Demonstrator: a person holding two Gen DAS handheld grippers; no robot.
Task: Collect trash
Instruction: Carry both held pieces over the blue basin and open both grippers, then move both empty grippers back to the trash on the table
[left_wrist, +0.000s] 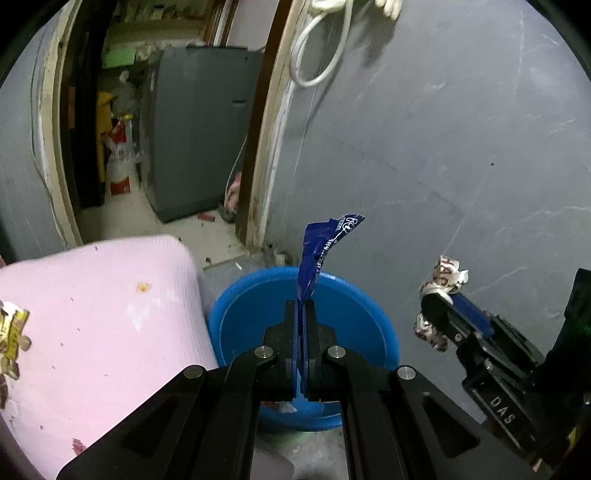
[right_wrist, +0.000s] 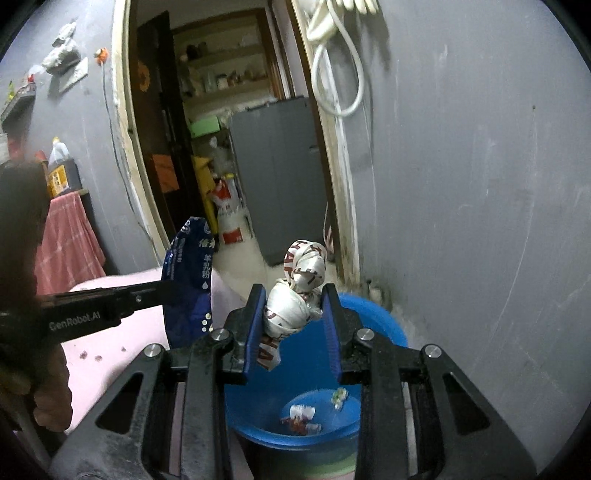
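My left gripper (left_wrist: 300, 306) is shut on a blue foil wrapper (left_wrist: 323, 247) and holds it upright above the blue bucket (left_wrist: 255, 291). My right gripper (right_wrist: 294, 295) is shut on a crumpled white-and-red wrapper (right_wrist: 295, 291), above the same bucket (right_wrist: 384, 317). In the left wrist view the right gripper (left_wrist: 436, 306) sits to the right with its wrapper (left_wrist: 445, 277). In the right wrist view the left gripper (right_wrist: 173, 288) holds the blue wrapper (right_wrist: 192, 266) at left. Small wrappers (right_wrist: 301, 419) lie in the bucket's bottom.
A pink cushion (left_wrist: 92, 332) with crumbs and a yellow wrapper (left_wrist: 13, 332) at its left edge lies left of the bucket. A grey wall (left_wrist: 443, 147) is right and behind. A doorway shows a grey appliance (left_wrist: 195, 133). A white cable (left_wrist: 321, 48) hangs above.
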